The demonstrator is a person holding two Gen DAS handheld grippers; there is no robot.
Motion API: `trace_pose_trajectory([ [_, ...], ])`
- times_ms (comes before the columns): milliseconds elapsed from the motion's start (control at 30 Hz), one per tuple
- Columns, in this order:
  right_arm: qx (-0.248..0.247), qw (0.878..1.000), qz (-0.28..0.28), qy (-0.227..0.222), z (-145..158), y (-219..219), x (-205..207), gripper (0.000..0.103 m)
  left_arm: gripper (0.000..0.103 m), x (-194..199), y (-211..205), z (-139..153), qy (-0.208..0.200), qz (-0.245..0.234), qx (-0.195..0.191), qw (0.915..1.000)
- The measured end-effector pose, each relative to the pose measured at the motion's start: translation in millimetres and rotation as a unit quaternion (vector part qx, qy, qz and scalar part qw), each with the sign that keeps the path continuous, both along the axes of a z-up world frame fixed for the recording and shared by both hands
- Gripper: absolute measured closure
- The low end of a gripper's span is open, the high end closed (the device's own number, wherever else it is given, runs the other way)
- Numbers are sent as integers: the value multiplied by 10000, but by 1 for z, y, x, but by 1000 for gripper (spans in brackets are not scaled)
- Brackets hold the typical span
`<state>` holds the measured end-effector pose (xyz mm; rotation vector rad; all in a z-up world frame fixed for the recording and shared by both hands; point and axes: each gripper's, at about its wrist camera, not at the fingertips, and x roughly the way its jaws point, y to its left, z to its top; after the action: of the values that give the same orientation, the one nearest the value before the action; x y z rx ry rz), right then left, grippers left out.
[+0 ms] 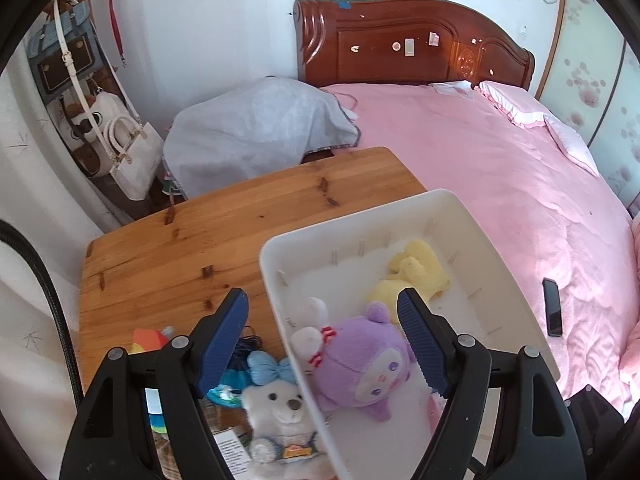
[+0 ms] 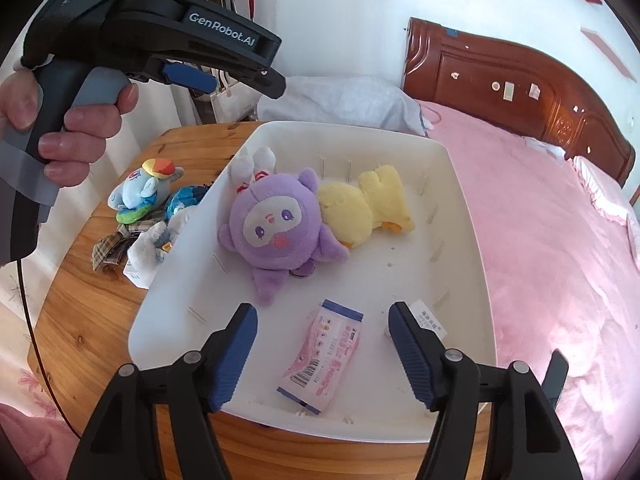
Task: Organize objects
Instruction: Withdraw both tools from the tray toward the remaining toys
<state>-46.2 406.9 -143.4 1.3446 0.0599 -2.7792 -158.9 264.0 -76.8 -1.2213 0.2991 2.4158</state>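
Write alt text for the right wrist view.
An open hand-held gripper hangs over a white bin on a wooden table, a pink packet lying below. A purple plush and a yellow plush are inside; more toys lie left.

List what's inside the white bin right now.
White bin holds a purple plush, a yellow duck plush, a pink wipes packet and a small white labelled item, partly hidden behind a right gripper finger. A white-eared toy is mostly covered by the purple plush.
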Motion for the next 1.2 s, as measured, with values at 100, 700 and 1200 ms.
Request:
trace_pose_trajectory([
  [100,52,10000,-65,13,2,-7,-3,28,23,-2,-10,3,42,27,-3,10000],
  [700,31,9983,-547,205,28,-85,-14,23,23,-11,-122,21,159,379,-141,9991],
  [1200,-314,9972,-657,189,37,-165,-19,23,23,-18,-187,19,168,213,-292,9992],
])
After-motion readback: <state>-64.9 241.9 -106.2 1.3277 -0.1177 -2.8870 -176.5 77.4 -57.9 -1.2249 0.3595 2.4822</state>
